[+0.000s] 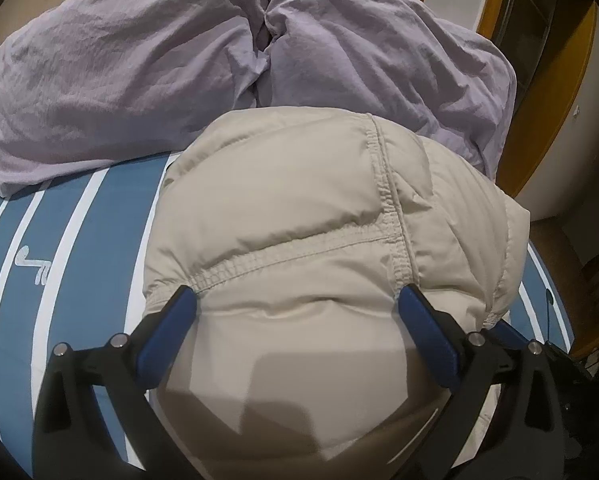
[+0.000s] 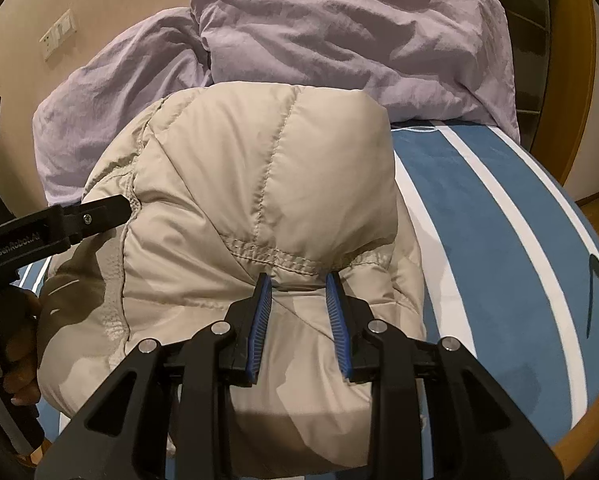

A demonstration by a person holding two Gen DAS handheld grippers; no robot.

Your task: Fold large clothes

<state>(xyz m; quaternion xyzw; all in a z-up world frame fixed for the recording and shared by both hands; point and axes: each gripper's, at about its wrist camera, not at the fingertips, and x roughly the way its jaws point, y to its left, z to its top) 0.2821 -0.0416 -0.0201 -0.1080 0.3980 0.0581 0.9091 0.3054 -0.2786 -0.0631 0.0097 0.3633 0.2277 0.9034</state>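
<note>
The right gripper (image 2: 299, 284), jaws drawn in narrow, has a puffy fold of the beige down jacket (image 2: 235, 184) between its blue pads at a stitched seam, apparently pinching it. The left gripper (image 1: 297, 300) stands wide open astride the jacket's near end, its fingertips resting on the fabric but clamping nothing. The jacket sits bundled on the blue-and-white striped bed (image 2: 479, 216), running away from both grippers toward the lilac pillows (image 1: 119, 72) just beyond it, so any next fold goes that way.
</note>
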